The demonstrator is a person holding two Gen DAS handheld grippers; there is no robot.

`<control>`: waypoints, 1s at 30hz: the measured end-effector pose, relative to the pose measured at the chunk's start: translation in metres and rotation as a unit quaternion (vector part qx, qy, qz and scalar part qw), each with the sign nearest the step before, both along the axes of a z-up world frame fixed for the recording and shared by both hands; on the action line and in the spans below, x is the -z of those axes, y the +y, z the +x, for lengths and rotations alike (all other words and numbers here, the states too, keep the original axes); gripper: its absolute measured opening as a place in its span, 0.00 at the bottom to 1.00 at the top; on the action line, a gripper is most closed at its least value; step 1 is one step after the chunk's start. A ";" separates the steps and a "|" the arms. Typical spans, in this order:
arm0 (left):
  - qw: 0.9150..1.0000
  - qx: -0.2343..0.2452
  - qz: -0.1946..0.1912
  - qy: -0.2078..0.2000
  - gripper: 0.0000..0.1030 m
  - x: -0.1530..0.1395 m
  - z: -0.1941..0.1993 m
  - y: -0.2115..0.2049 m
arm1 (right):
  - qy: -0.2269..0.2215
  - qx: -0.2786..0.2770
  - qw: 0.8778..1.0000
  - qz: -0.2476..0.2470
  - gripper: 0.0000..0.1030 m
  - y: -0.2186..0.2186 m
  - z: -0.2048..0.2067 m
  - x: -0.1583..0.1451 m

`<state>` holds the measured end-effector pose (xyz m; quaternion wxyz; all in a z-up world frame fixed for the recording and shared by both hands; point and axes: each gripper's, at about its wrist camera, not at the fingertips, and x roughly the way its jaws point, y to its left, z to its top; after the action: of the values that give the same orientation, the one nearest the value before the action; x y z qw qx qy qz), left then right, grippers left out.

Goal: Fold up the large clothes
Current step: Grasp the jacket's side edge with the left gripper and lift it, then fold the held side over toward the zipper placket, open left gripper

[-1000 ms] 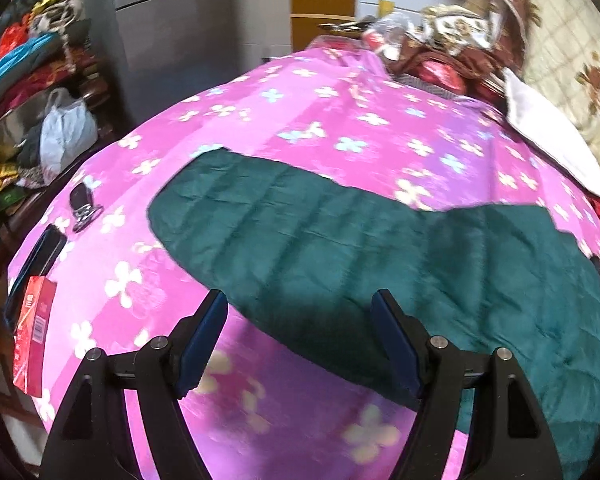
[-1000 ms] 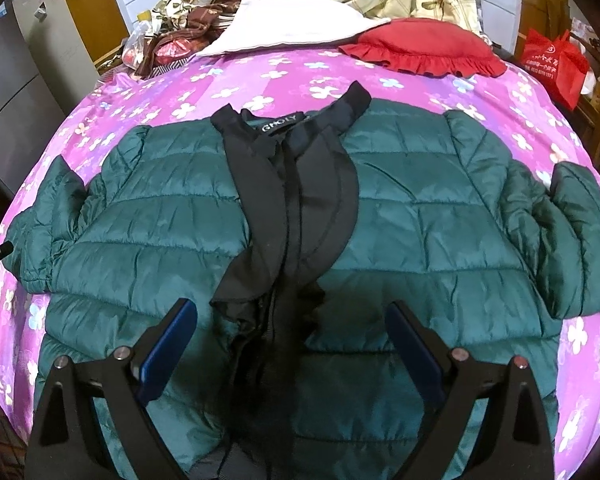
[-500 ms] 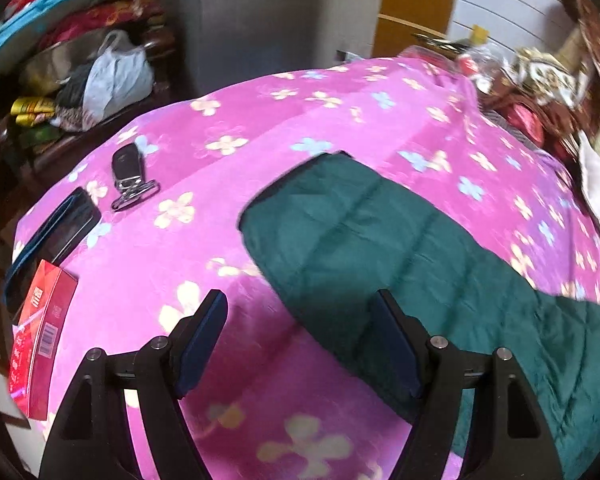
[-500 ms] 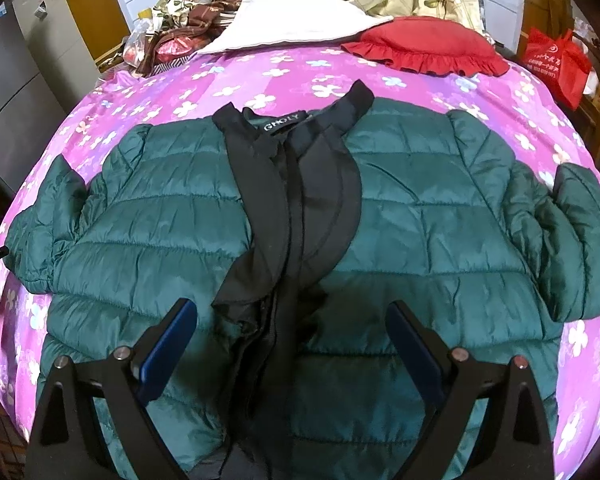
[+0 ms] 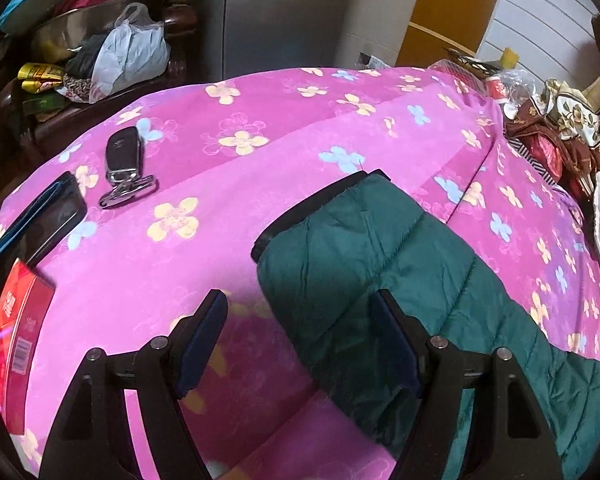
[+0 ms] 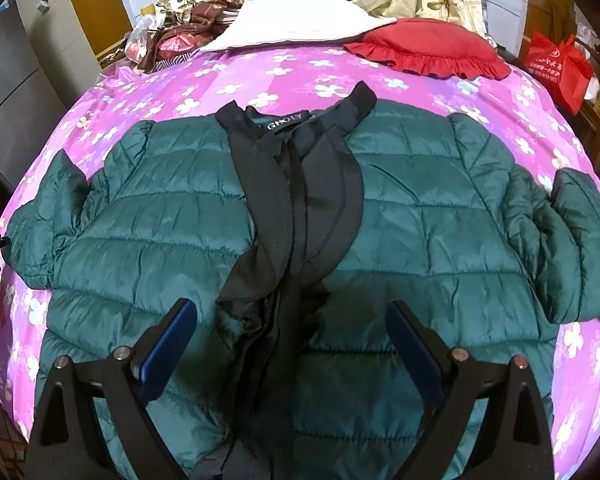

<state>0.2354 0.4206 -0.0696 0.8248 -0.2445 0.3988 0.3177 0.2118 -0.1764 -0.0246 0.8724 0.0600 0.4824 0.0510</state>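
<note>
Fingers of both the left gripper and right gripper stand spread, empty. Beyond them the green jacket lies flat, unfolded on the bedspread, sleeve cuff at twelve o'clock; every fold is left to do.

Dark green quilted puffer jacket, black collar and lining, lying front-up and unzipped on the bed, both sleeves spread sideways, right one doubled back, left cuff black-edged and flat.
</note>
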 end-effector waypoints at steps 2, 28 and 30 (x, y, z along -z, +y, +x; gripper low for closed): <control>1.000 0.002 0.000 -0.002 0.49 0.002 0.003 0.001 | 0.002 0.002 1.000 0.001 0.94 0.000 0.000 0.000; 0.982 0.133 0.037 -0.131 0.00 -0.105 -0.038 -0.114 | 0.012 0.040 0.998 -0.041 0.94 -0.041 -0.006 0.013; 0.979 0.149 0.044 -0.134 0.00 -0.113 -0.042 -0.132 | 0.011 0.044 0.998 -0.042 0.94 -0.047 -0.007 0.015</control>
<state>0.1938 0.2886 0.0437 0.9190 -0.1856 0.3020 0.1727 0.2046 -0.2231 -0.0393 0.8700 0.0452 0.4909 -0.0085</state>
